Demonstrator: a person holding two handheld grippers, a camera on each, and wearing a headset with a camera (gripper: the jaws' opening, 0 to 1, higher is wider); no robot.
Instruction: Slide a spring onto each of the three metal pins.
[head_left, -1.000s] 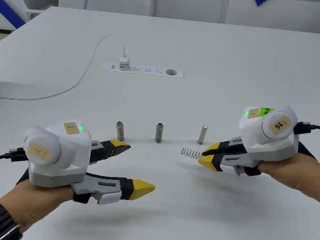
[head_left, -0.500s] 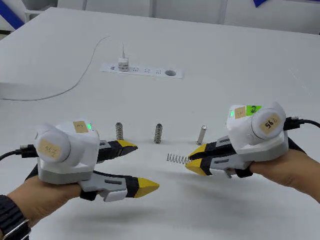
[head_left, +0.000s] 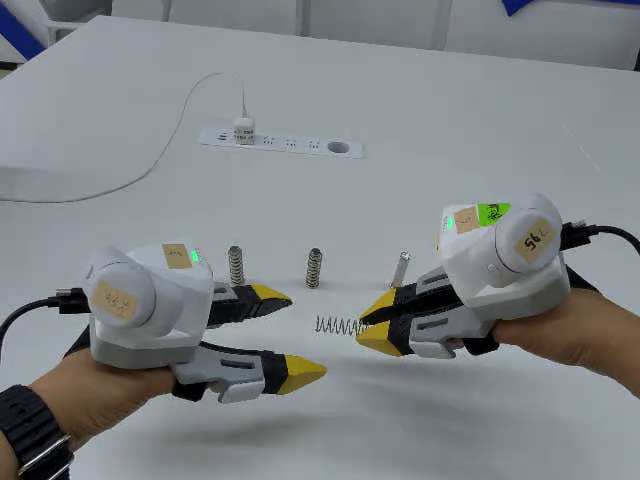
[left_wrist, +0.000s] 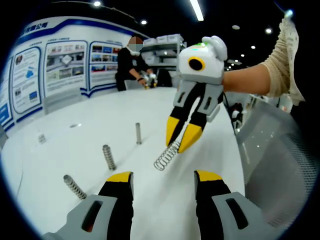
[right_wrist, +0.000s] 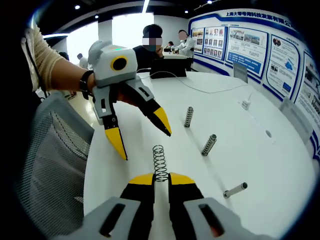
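my right gripper (head_left: 369, 323) nearly closed, pinching spring (head_left: 338, 325) by one end above tabletop (head_left: 450, 150); my left gripper (head_left: 301, 334) wide open, empty. bare pin (head_left: 400, 270) stands near. risk: spring flexes, misses pin top, pops free.

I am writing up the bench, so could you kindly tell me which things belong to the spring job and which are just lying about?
Job: bare silver metal pin; two metal pins already carrying coiled wire springs; loose coiled wire spring, held in the jaws of the right gripper.
Lying about: long white power strip; small white plug on it; thin grey cable.
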